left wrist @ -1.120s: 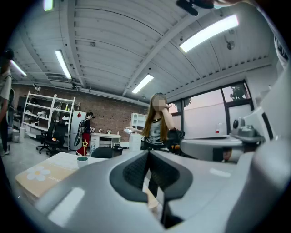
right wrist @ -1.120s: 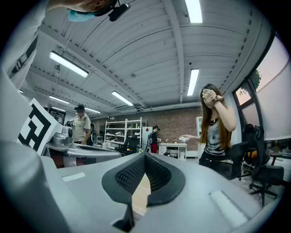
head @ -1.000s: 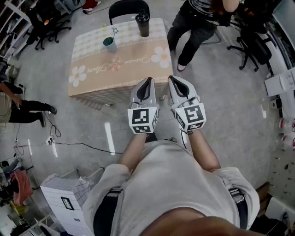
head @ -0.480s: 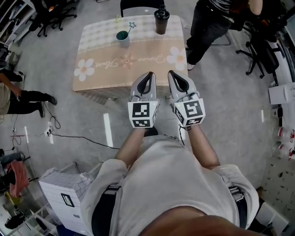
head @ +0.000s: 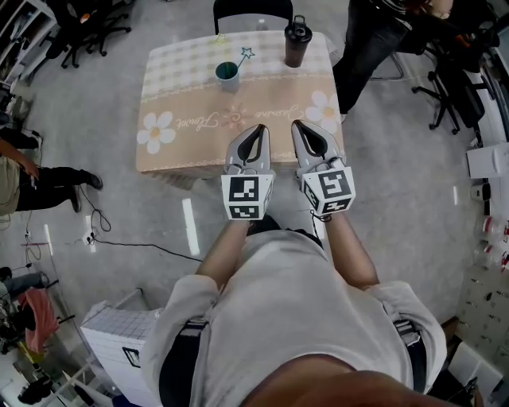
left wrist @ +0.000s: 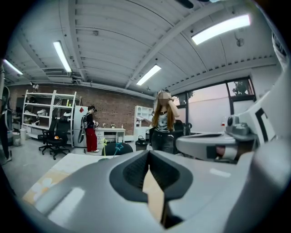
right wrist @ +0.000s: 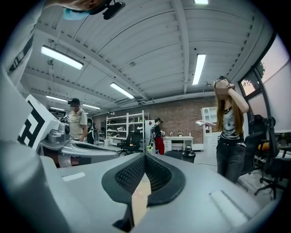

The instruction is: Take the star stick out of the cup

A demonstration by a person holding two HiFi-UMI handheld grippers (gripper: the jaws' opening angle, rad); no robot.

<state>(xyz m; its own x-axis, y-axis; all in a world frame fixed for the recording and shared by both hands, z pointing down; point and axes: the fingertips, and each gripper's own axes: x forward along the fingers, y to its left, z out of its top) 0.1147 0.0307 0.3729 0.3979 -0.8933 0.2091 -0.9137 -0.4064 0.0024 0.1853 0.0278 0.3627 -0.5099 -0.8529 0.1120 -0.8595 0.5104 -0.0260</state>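
Observation:
A teal cup stands on the far half of a table covered with a checked, flowered cloth. A thin stick with a teal star leans out of the cup to the right. In the left gripper view the star stick shows small, far beyond the jaws. My left gripper and right gripper are held side by side over the table's near edge. Both are shut and hold nothing. Each stays well short of the cup.
A black tumbler stands on the table's far right. A black chair sits behind the table. One person stands at its right corner, another at the left. Office chairs and a white box stand around.
The table with the cup has come nearer and now lies under the gripper tips in the head view. Both grippers have stayed shut and side by side.

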